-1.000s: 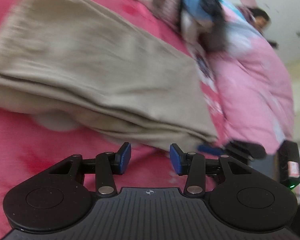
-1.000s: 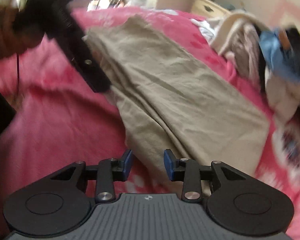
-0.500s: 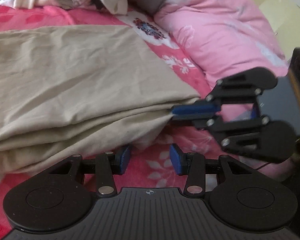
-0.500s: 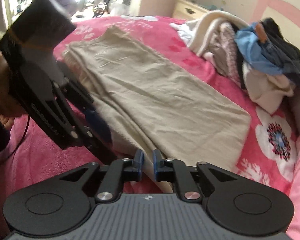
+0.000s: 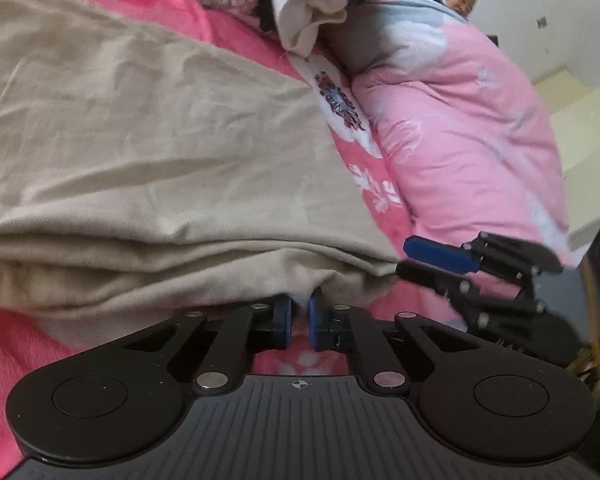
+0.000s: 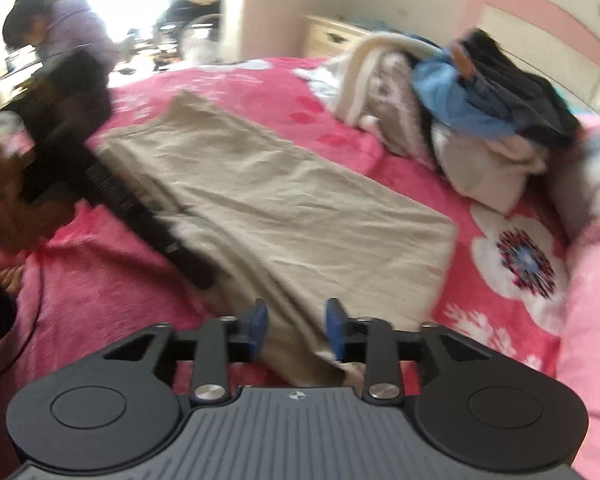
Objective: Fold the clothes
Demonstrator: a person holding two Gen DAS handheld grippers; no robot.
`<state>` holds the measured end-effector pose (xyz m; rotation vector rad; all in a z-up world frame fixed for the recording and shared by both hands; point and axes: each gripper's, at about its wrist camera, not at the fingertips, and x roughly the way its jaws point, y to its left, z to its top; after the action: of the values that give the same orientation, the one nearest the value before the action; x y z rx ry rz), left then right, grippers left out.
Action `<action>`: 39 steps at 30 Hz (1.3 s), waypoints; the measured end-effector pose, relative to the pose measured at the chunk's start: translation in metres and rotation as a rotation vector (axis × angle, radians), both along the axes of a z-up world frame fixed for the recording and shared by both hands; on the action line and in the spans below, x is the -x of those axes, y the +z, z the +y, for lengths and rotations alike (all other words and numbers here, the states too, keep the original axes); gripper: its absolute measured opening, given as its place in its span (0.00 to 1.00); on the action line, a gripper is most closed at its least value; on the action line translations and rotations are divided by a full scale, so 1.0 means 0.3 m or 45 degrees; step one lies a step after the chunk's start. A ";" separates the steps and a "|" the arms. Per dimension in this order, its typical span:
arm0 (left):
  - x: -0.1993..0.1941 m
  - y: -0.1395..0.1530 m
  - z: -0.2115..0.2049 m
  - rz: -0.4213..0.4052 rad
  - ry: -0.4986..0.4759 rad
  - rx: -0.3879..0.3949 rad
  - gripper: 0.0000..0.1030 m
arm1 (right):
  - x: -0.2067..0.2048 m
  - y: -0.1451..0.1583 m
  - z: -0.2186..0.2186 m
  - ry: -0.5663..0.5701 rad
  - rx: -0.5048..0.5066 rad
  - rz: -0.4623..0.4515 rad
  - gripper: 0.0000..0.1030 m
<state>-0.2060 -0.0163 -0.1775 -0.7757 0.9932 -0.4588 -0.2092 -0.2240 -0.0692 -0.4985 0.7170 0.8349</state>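
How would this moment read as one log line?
left gripper: shut on beige cloth edge | right gripper: just opening, cloth between jaws, not pinched

A pink floral bedspread [image 6: 260, 92] covers the bed; a pale pink quilt [image 5: 460, 136] lies bunched along its edge. At the bedspread's far side stands a cream nightstand [image 6: 332, 38], near a pink-trimmed headboard [image 6: 540, 32]. Beyond the bedspread, a person in lilac [image 6: 72, 36] bends by a bright window.
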 end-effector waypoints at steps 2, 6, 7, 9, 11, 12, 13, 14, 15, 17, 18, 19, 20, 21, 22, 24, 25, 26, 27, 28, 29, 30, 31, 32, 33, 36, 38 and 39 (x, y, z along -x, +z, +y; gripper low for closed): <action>-0.003 -0.021 0.025 0.082 0.048 0.121 0.05 | 0.035 -0.017 0.030 0.079 0.021 -0.039 0.47; -0.003 -0.052 0.057 0.193 0.116 0.307 0.05 | 0.100 -0.084 0.114 0.234 0.133 -0.175 0.52; -0.001 -0.055 0.061 0.206 0.125 0.334 0.05 | 0.116 -0.108 0.136 0.267 0.171 -0.217 0.52; 0.003 -0.059 0.066 0.226 0.135 0.381 0.05 | 0.139 -0.155 0.174 0.289 0.262 -0.337 0.51; 0.007 -0.062 0.068 0.237 0.143 0.415 0.05 | 0.146 -0.198 0.196 0.301 0.327 -0.416 0.40; 0.010 -0.065 0.069 0.241 0.146 0.427 0.05 | 0.149 -0.218 0.205 0.306 0.355 -0.449 0.37; 0.012 -0.069 0.071 0.246 0.150 0.440 0.04 | 0.150 -0.231 0.205 0.310 0.369 -0.461 0.36; 0.014 -0.073 0.073 0.251 0.149 0.452 0.04 | 0.156 -0.239 0.204 0.311 0.381 -0.481 0.34; 0.016 -0.077 0.076 0.258 0.145 0.463 0.05 | 0.162 -0.242 0.200 0.309 0.392 -0.506 0.19; 0.020 -0.084 0.081 0.267 0.131 0.480 0.05 | 0.163 -0.220 0.182 0.281 0.364 -0.496 0.07; 0.022 -0.081 0.082 0.257 0.109 0.471 0.06 | 0.154 -0.200 0.168 0.246 0.325 -0.459 0.05; 0.026 -0.066 0.082 0.221 0.077 0.432 0.06 | 0.144 -0.180 0.155 0.211 0.284 -0.420 0.03; 0.034 -0.042 0.079 0.167 0.034 0.364 0.09 | 0.129 -0.163 0.140 0.179 0.242 -0.370 0.03; 0.045 -0.010 0.074 0.100 -0.017 0.275 0.17 | 0.112 -0.150 0.126 0.151 0.197 -0.310 0.03; 0.062 0.024 0.064 0.019 -0.068 0.168 0.22 | 0.094 -0.137 0.111 0.123 0.152 -0.251 0.03; 0.104 0.092 0.034 -0.159 -0.162 -0.079 0.31 | 0.055 -0.122 0.089 0.073 0.075 -0.128 0.03; 0.128 0.124 0.008 -0.258 -0.197 -0.227 0.32 | 0.034 -0.119 0.081 0.051 0.042 -0.067 0.03; 0.151 0.150 -0.019 -0.354 -0.228 -0.363 0.34 | 0.017 -0.118 0.072 0.032 0.013 -0.015 0.03; 0.172 0.171 -0.048 -0.445 -0.269 -0.479 0.39 | -0.002 -0.116 0.063 0.015 -0.016 0.040 0.03; 0.189 0.184 -0.077 -0.528 -0.309 -0.578 0.40 | -0.024 -0.115 0.053 0.002 -0.043 0.104 0.03; 0.205 0.195 -0.105 -0.608 -0.345 -0.670 0.43 | -0.041 -0.113 0.042 -0.008 -0.067 0.148 0.03; 0.218 0.198 -0.135 -0.682 -0.391 -0.763 0.48 | -0.050 -0.112 0.030 -0.018 -0.091 0.181 0.03; 0.227 0.190 -0.167 -0.746 -0.444 -0.857 0.49 | -0.066 -0.110 0.020 -0.027 -0.115 0.228 0.03; 0.235 0.177 -0.199 -0.807 -0.497 -0.951 0.49 | -0.079 -0.108 0.014 -0.034 -0.130 0.256 0.03; 0.243 0.157 -0.230 -0.867 -0.550 -1.044 0.49 | -0.090 -0.106 0.010 -0.037 -0.143 0.282 0.03; 0.268 0.088 -0.298 -1.029 -0.682 -1.265 0.49 | -0.122 -0.099 0.001 -0.039 -0.177 0.356 0.03; 0.280 0.054 -0.323 -1.129 -0.734 -1.370 0.47 | -0.148 -0.097 -0.005 -0.043 -0.199 0.407 0.03; 0.283 0.044 -0.333 -1.168 -0.744 -1.408 0.43 | -0.164 -0.097 -0.009 -0.048 -0.217 0.436 0.03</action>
<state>-0.2908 -0.1161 -0.1643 0.7182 0.4282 -0.5798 -0.1602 -0.2269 -0.0984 -0.1892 0.9561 0.9480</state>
